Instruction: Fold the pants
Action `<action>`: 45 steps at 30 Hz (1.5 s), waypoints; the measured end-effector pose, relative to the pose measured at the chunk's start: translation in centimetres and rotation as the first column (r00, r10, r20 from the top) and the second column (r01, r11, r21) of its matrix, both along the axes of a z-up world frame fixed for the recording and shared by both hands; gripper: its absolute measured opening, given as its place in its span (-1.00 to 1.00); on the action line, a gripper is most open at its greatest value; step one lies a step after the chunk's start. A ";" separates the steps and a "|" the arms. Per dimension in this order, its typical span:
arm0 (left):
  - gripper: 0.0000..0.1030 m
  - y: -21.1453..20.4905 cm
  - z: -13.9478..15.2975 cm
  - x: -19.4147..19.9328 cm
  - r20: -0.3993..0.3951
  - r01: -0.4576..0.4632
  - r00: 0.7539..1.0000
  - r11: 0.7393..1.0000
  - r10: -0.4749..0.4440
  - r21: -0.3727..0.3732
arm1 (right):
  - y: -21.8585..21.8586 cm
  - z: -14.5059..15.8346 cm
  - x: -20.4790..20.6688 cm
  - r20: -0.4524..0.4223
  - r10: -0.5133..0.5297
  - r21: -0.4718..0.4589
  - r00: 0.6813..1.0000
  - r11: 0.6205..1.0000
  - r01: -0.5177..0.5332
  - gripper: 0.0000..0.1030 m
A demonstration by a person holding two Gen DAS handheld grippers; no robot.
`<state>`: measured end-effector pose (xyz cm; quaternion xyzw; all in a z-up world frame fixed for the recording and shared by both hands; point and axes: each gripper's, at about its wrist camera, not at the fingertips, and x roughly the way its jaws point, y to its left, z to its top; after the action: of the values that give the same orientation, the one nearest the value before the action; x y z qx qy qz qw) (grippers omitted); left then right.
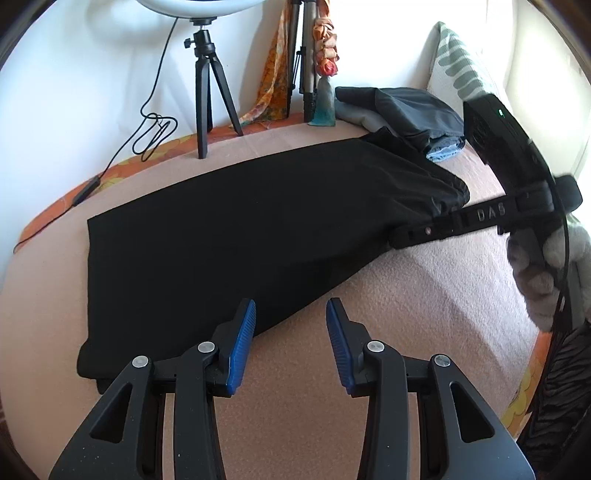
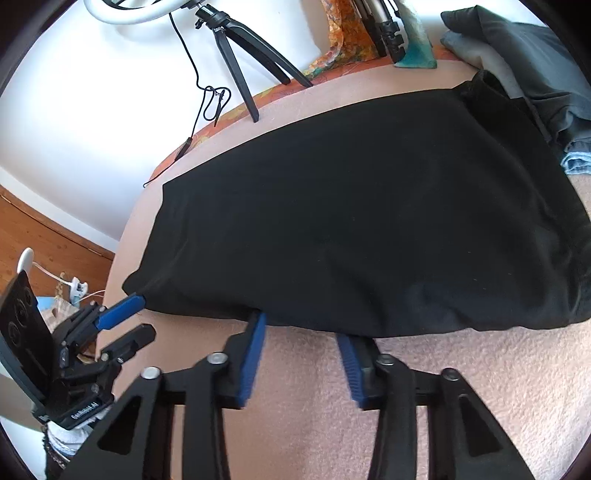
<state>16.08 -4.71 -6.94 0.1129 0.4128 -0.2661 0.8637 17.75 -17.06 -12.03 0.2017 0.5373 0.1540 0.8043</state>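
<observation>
Black soft-fabric pants (image 1: 236, 229) spread lengthwise across the pink fleece-covered bed (image 1: 424, 295), apparently already doubled leg over leg into one long dark band, though layers hard to tell apart in the black cloth. Hem end toward the left, bunched waist end toward the right, near a heap of dark grey and blue folded clothes (image 1: 413, 110) at the far edge.

Left tongs (image 1: 291, 343) held just above the near edge of the pants, blue pads apart, nothing between them; seen from the right wrist view (image 2: 122, 306), one blue finger touching or nearly touching the near hem corner. Right tongs (image 2: 301, 354) at the near edge toward the waist end, pads apart, their tips tucked at or slightly under the fabric edge; not yet clamped, as far as visible. Seen from the left wrist view, right tongs (image 1: 410, 236) reaching in low at the waist end.

Judged about midway: lengthwise halving seemingly done, crosswise folds not yet made. Left to do, by this reading: pinching both near corners, carrying one end over the other, then smoothing.

Black mini tripod (image 1: 207, 96) and white ring light (image 1: 177, 7) standing behind, well apart from the work.
</observation>
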 end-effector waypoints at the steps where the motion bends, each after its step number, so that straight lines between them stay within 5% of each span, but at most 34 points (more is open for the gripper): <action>1: -0.26 -0.1 -0.1 -0.2 0.005 0.013 1.000 1.000 -0.013 0.013 | -0.1 0.0 0.3 0.000 -0.008 0.046 1.000 0.999 0.008 -0.56; 6: -0.26 -1.5 -0.6 -0.4 0.029 0.070 0.997 0.995 -0.072 0.076 | -0.8 1.1 0.4 0.086 -0.020 0.084 0.996 0.996 0.012 -0.81; 13: -0.26 -2.7 -2.3 2.5 0.002 0.042 0.999 0.991 -0.043 0.127 | -0.9 0.2 2.1 0.102 -0.036 0.101 0.994 0.995 0.026 -0.82; 16: -0.26 -2.0 -2.1 4.3 -0.018 0.004 1.000 0.998 -0.003 0.058 | -1.2 0.4 2.5 0.111 -0.043 0.107 0.993 0.994 0.032 -0.72; 18: -0.26 -1.2 -1.8 4.9 -0.031 -0.015 0.999 1.000 0.015 0.007 | -1.3 0.5 2.3 0.102 -0.047 0.131 0.994 0.991 0.033 -0.35; 20: -0.26 -0.4 -1.6 5.0 -0.035 -0.027 0.999 1.000 0.026 -0.015 | -1.2 0.6 1.6 0.105 -0.032 0.154 0.994 0.988 0.016 -0.26; 29: -0.26 2.1 -1.7 6.0 -0.044 -0.090 0.995 0.996 0.089 -0.027 | 3.7 -1.2 1.7 0.049 0.108 0.154 0.993 0.981 -0.114 -0.23; 36: -0.26 4.6 -2.5 7.7 -0.075 -0.188 0.980 0.979 0.183 -0.072 | 4.6 -1.8 2.7 0.087 0.036 0.173 0.996 0.984 -0.050 -0.09; 37: -0.26 4.8 -2.5 7.7 -0.076 -0.195 0.979 0.978 0.190 -0.076 | 4.6 -1.8 2.8 0.087 0.033 0.180 0.996 0.982 -0.048 -0.12; 39: -0.26 5.3 -2.2 7.5 -0.067 -0.202 0.978 0.975 0.197 -0.087 | 4.7 -2.1 3.0 0.068 0.037 0.202 0.997 0.978 -0.050 -0.48; 45: -0.26 7.9 -0.5 6.2 -0.008 -0.248 0.969 0.963 0.248 -0.109 | 3.0 -2.8 2.3 -0.043 0.002 0.343 0.999 0.939 0.013 -0.85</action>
<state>22.27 3.21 -7.42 0.0138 0.4059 -0.1776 0.8964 20.05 -14.04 -14.78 0.3436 0.5186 0.2387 0.7457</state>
